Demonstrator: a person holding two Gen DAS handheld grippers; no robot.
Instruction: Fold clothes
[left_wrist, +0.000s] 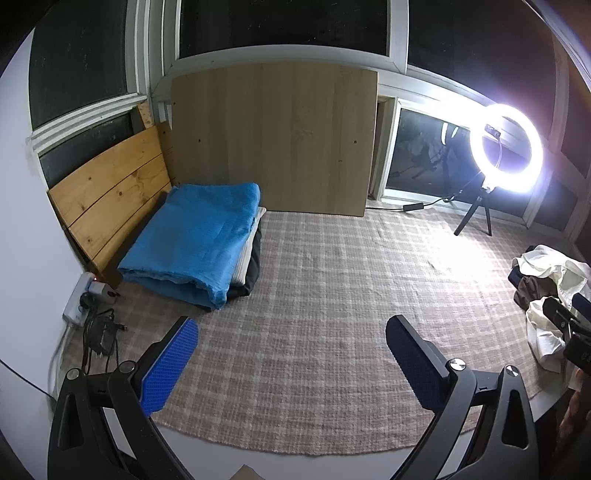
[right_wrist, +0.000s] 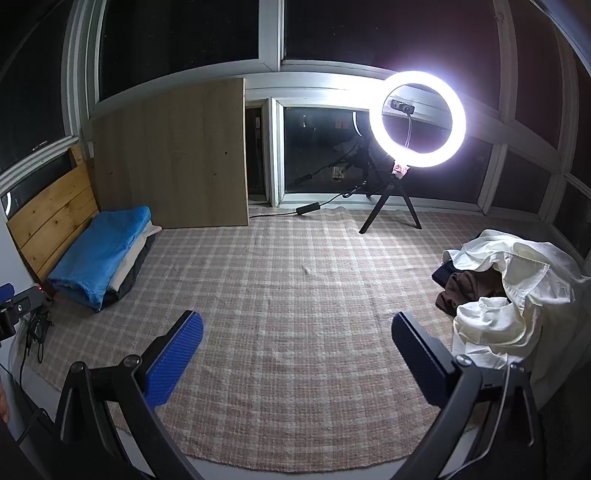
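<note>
A heap of unfolded clothes lies at the right of the checked rug: a crumpled white garment over a brown one and a dark one. It shows at the right edge of the left wrist view. A folded stack topped by a blue fleece sits at the back left, also in the right wrist view. My left gripper is open and empty above the rug. My right gripper is open and empty, just left of the white garment.
A lit ring light on a tripod stands at the back right with its cable on the floor. Wooden boards lean against the windows. A power strip with chargers lies at the left wall.
</note>
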